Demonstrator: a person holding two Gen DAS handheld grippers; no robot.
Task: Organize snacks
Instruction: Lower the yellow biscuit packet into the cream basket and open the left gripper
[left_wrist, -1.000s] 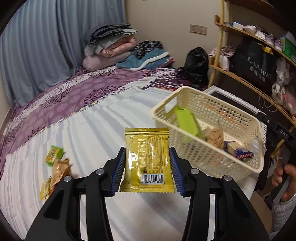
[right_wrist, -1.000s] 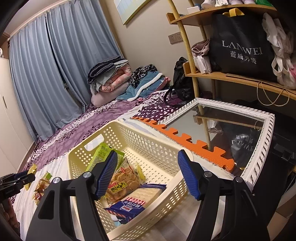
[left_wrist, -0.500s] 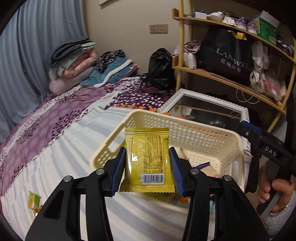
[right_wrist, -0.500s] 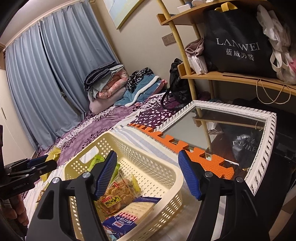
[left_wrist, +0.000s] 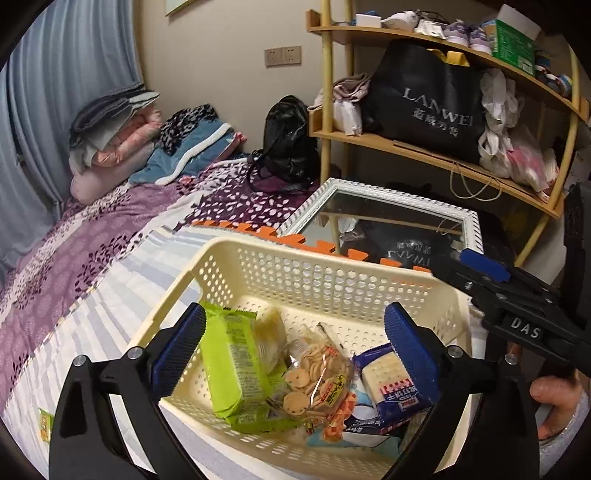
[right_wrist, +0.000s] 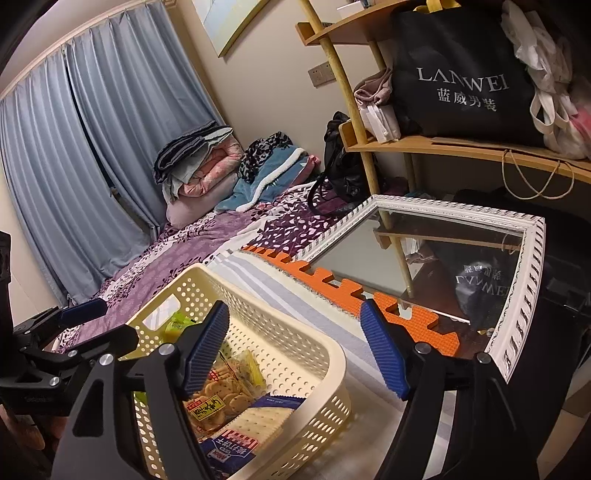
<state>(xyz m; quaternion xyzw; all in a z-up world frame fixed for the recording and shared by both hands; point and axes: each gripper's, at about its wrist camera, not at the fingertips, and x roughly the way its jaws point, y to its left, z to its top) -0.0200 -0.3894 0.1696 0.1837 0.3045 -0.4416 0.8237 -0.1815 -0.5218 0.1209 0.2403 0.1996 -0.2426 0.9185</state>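
The snacks I'm sorting sit in the cream basket (left_wrist: 325, 273) on the bed (left_wrist: 110, 295): a green packet (left_wrist: 236, 365) leans at its left side, a clear bag of small round crackers (left_wrist: 314, 376) lies in the middle, and a blue-and-white cracker pack (left_wrist: 388, 384) lies at the right, all touching one another. One small green snack (left_wrist: 45, 424) lies alone on the striped sheet, well apart from the basket.

My left hand-held gripper (left_wrist: 295, 336) hangs over the basket with its jaws spreading wide and nothing pressed between the pads; the packets below lie loose. My right hand-held gripper (right_wrist: 291, 347) is at the basket's near corner, jaws also spreading, with only the rim seen between them and nothing clamped.

Beyond the basket lie an orange foam mat (right_wrist: 332, 284) and a white-framed mirror (right_wrist: 532, 273), then a wooden shelf (left_wrist: 424, 151) with a black bag (left_wrist: 424, 99).
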